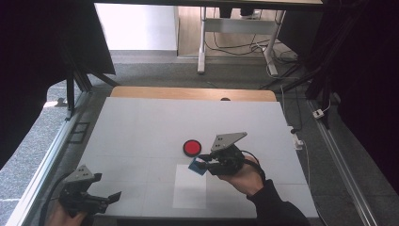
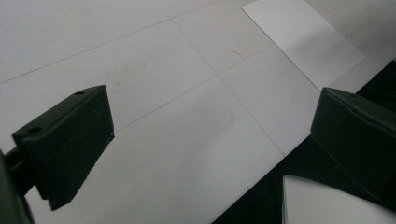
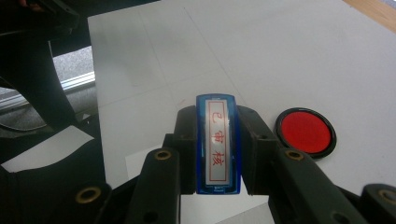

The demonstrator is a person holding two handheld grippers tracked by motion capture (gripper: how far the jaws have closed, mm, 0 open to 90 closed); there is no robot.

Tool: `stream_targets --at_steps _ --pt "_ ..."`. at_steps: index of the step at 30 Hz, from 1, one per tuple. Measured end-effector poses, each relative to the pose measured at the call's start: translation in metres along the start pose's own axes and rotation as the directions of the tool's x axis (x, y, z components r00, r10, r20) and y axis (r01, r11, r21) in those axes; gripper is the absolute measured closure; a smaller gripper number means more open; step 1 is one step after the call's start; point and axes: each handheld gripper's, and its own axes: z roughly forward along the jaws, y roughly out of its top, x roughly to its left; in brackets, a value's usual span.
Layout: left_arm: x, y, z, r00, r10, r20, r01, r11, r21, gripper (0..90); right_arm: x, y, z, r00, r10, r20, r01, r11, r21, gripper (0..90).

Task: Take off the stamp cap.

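right gripper [image 1: 203,164]: jaws pinch a blue stamp [image 3: 218,144] by its two sides, label with red characters facing up | stamp: just beside the red ink pad [image 1: 192,147], above the top edge of the white paper sheet [image 1: 189,187] | left gripper [image 1: 109,197]: jaws spread wide, nothing between them, well apart from the ink pad, over the table's [image 1: 141,127] near-left corner

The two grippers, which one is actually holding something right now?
The right gripper, near the table's middle: its jaws are clamped on a blue stamp beside the red ink pad. The left gripper, at the table's near left edge, is open with nothing between its jaws.
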Motion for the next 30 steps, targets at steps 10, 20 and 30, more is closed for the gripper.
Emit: stream_targets --at_steps 10,20,30 --pt "-0.001 0.013 0.008 0.9960 0.071 0.055 -0.069 0.9971 -0.032 0.0 0.000 0.001 -0.001 1.0000 -0.001 -0.007 0.001 1.000 0.000 71.3" --pt "-0.012 0.030 0.026 0.9821 0.135 0.132 -0.127 0.9896 -0.067 0.0 0.001 0.003 -0.002 0.9995 -0.004 -0.031 0.004 1.000 -0.009 71.4" --pt "-0.031 0.059 0.049 0.9517 0.237 0.195 -0.232 0.9714 -0.050 0.0 0.002 0.004 -0.001 0.9983 -0.009 -0.057 0.008 1.000 -0.015 71.3"
